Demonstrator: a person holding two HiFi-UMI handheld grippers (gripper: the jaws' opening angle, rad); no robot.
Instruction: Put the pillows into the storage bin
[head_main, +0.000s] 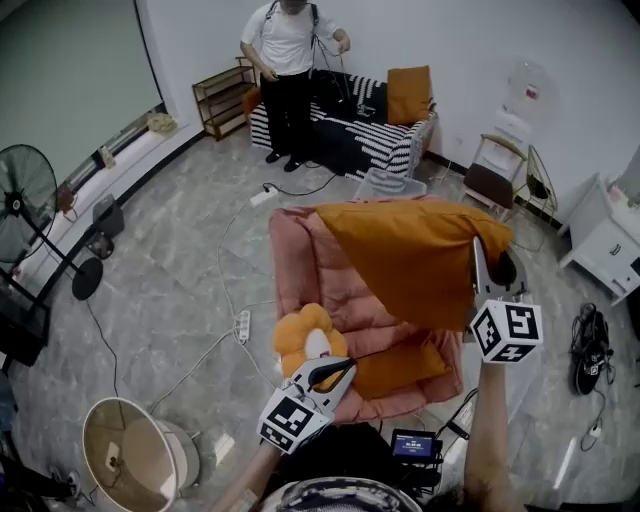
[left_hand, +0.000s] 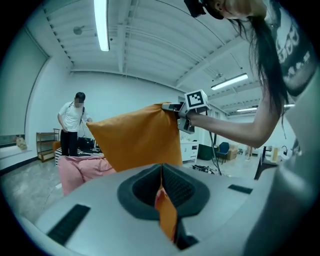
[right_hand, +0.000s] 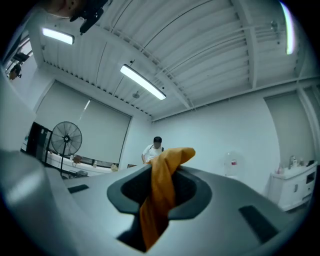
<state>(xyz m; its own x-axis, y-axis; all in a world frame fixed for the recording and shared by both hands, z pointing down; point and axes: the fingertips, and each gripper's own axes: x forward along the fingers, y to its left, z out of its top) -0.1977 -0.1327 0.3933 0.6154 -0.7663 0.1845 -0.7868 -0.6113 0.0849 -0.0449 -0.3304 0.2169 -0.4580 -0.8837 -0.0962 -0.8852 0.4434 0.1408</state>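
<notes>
A person (head_main: 288, 60) in a white shirt and dark trousers stood at the top centre of the head view, in front of a black-and-white striped sofa (head_main: 385, 135). A low wooden shelf (head_main: 222, 98) sat just left of the sofa. A standing fan (head_main: 25, 195) occupied the left edge. A white power strip (head_main: 242, 325) lay on the grey floor left of centre. A round beige dish-shaped object (head_main: 125, 455) sat at the lower left. At the upper right a folding chair (head_main: 493, 175) stood near a white cabinet (head_main: 605, 245), and dark shoes (head_main: 588, 345) lay lower down by the right edge.
</notes>
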